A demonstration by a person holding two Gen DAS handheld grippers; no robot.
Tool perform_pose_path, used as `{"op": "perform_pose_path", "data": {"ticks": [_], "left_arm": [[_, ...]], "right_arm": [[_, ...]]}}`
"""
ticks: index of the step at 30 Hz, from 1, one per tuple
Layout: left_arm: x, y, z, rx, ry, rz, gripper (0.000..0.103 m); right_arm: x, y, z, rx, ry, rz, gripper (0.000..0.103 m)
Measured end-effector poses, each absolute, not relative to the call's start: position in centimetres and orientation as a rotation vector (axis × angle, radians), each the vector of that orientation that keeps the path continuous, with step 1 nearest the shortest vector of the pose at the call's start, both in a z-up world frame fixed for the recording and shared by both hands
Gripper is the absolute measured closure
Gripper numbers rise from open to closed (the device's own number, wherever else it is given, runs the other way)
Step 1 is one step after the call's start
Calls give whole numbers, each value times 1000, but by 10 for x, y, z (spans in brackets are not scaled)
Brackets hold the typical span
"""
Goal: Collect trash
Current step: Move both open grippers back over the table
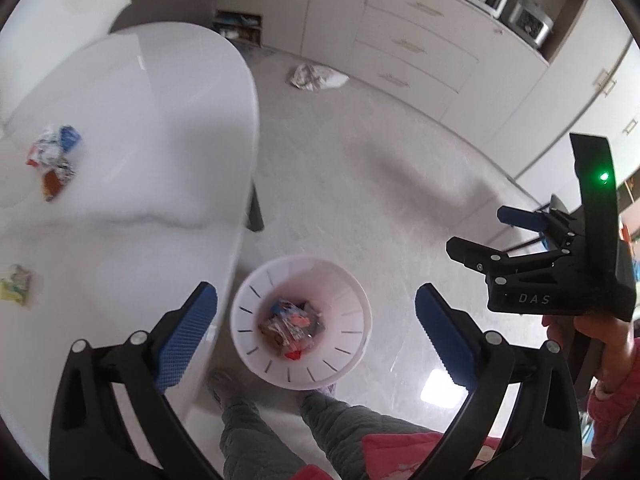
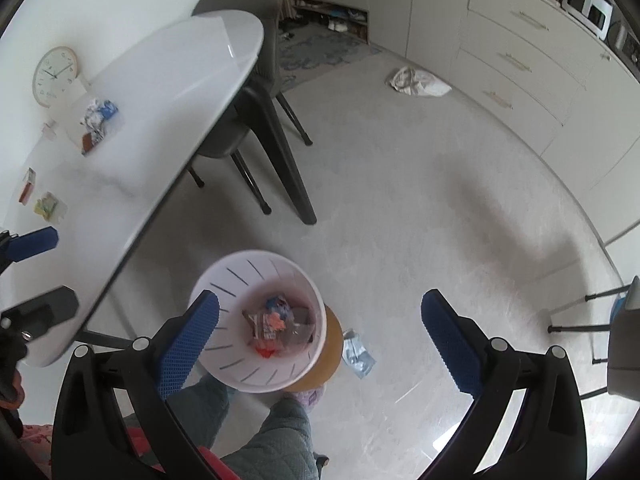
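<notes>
Hovering over the white bin (image 1: pixel 301 322) beside the desk (image 1: pixel 120 120) edge, the left gripper (image 1: pixel 316 324) and right gripper (image 2: pixel 320 332) both gape wide, empty; wrappers (image 1: pixel 54 158) lie on the desk.

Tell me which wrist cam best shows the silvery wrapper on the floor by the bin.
Right wrist. The silvery wrapper lies in plain sight on the floor, right of the white bin. In the left wrist view, no such wrapper can be seen beside the bin.

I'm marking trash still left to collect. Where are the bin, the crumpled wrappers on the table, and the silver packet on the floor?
bin (image 1: pixel 352 280), left wrist view, bare inner wall.
crumpled wrappers (image 1: pixel 54 156), left wrist view, middle of pile.
silver packet (image 2: pixel 359 353), right wrist view, its centre.
</notes>
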State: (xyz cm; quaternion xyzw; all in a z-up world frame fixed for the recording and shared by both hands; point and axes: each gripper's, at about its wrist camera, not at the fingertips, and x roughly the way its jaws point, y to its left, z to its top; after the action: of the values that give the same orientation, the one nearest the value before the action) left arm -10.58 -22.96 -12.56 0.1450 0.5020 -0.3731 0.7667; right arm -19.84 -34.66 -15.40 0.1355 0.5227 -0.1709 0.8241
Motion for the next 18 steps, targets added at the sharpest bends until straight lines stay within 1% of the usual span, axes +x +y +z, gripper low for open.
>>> {"op": "perform_pose_path", "data": {"ticks": [6, 13, 18], "left_arm": [[-80, -174, -93, 258, 1014, -684, 8], [-20, -72, -67, 161, 952, -445, 8], [21, -7, -63, 103, 942, -315, 8]], "right_arm": [[-154, -320, -128, 256, 1065, -286, 3], [-54, -249, -106, 157, 1016, -103, 3], [28, -188, -97, 111, 985, 29, 3]]}}
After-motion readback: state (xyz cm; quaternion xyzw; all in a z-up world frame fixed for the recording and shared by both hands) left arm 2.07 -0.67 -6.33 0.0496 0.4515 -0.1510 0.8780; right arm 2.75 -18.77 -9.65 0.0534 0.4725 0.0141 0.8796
